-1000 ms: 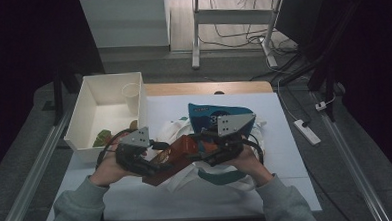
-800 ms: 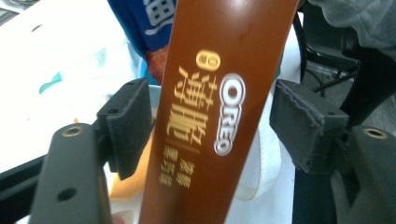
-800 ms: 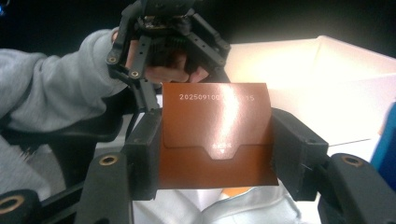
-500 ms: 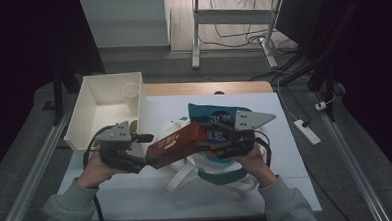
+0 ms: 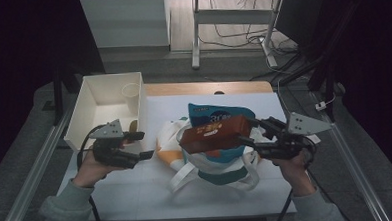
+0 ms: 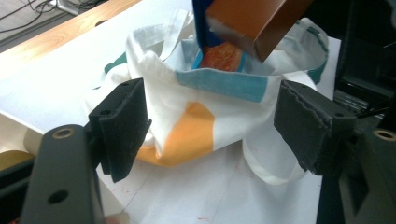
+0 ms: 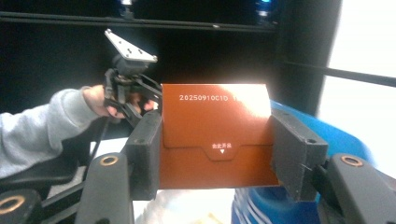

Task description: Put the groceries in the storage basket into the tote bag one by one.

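While your right gripper [image 7: 215,154] clamps the brown box [image 5: 216,132] above the tote bag [image 6: 196,112], the blue packet [image 5: 219,114] at its 12 o'clock could snag it, since your wide-open left gripper [image 6: 210,126] leaves the rim slack.

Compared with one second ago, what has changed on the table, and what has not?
The left hand-held gripper let go of the brown box and drew back to the left, jaws open. The right hand-held gripper keeps the box clamped and has lifted it over the mouth of the tote bag. The bag, the blue packet inside it and the white bin stayed in place.
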Motion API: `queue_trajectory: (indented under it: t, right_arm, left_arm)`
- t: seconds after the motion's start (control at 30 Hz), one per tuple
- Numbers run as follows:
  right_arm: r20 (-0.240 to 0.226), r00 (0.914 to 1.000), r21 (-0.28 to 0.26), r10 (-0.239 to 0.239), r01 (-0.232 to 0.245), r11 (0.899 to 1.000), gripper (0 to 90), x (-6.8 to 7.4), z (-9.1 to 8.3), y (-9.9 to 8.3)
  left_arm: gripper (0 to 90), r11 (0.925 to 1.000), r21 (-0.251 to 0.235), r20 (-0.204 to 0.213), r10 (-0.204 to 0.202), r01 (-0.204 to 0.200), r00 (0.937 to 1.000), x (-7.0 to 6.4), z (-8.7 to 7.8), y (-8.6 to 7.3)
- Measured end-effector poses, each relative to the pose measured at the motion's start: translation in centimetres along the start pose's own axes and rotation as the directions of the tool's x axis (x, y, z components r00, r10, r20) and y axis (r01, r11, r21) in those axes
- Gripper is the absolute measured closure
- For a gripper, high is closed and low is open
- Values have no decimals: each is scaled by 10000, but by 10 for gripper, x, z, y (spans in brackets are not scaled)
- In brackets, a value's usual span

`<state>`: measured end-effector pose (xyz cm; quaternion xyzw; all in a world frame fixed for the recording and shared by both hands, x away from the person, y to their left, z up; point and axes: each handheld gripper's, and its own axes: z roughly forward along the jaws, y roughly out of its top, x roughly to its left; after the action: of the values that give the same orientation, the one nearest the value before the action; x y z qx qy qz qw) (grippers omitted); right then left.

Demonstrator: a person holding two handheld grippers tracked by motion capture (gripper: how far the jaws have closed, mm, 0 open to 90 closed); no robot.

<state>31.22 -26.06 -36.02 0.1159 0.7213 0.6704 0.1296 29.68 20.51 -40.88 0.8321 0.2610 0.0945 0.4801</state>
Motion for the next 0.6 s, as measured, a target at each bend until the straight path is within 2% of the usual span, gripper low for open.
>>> queue_trajectory:
  t: [0.13, 0.23, 0.37, 0.6]
  right_arm:
    - [410, 9991, 108, 110, -115, 9999, 411, -3, -20, -7]
    - [494, 9987, 429, 123, -144, 9990, 411, -4, -23, -14]
    - [281, 9994, 811, 215, -237, 9964, 411, -6, -12, -25]
    - [-332, 9980, 1357, 536, -486, 9896, 411, -14, 18, -49]
  left_arm:
    - [263, 9999, 57, -52, -97, 98, 9999, 3, 4, -1]
    - [263, 9998, 122, -126, -154, 155, 9998, 5, 6, -1]
    - [261, 9996, 202, -220, -192, 196, 9996, 7, 10, -1]
    - [263, 9995, 178, -227, -259, 263, 9994, 9, 11, -2]
